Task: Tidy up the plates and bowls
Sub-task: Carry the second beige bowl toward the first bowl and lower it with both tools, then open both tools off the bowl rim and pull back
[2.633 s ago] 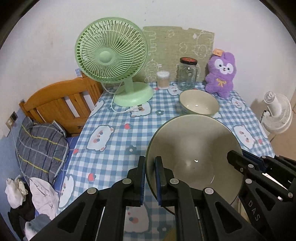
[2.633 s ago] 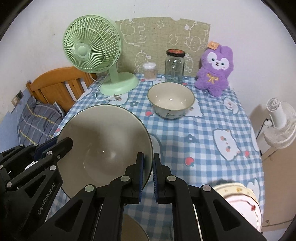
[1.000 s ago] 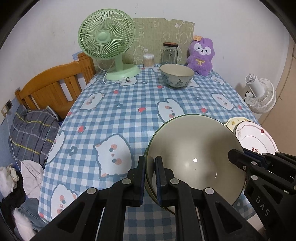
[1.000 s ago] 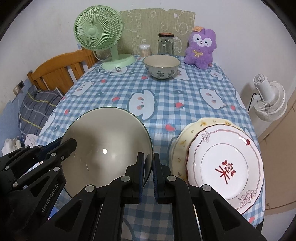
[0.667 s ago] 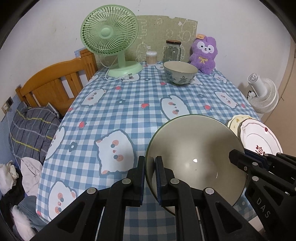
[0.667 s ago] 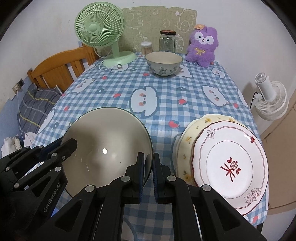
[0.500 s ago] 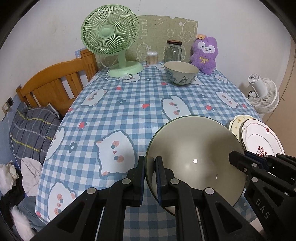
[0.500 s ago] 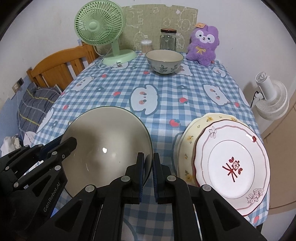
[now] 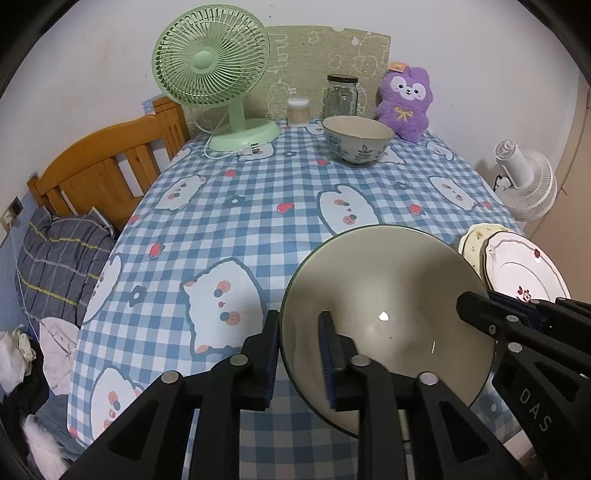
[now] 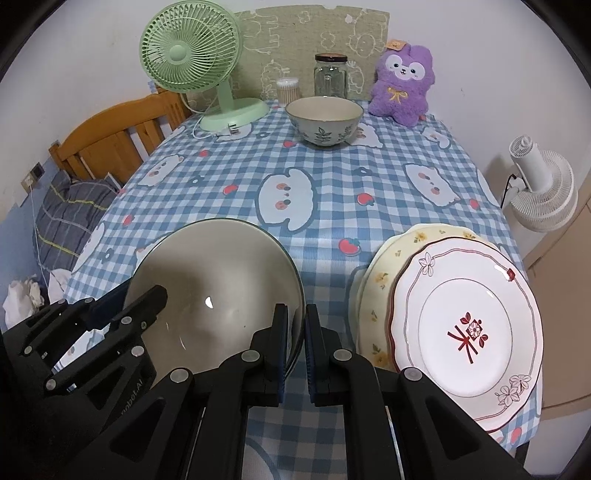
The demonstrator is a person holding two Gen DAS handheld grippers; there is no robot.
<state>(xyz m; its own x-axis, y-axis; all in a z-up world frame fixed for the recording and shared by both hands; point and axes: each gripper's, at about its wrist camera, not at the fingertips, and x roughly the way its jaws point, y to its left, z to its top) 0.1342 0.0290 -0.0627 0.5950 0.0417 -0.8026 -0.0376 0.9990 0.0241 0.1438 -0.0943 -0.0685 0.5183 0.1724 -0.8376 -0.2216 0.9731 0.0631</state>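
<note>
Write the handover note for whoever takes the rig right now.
Left gripper: jaws open, astride the rim of the big bowl.
Right gripper: shut on the opposite rim.
Whether the bowl rests on the table is unclear.
Done: white plate stacked on yellow plate, near right.
Left: small bowl sits apart at the far end; probably bring the bowls together.

A white wall [image 9: 461, 33] backs the checked-cloth table [image 9: 258, 206], with a wooden headboard [image 9: 107, 166] alongside.
</note>
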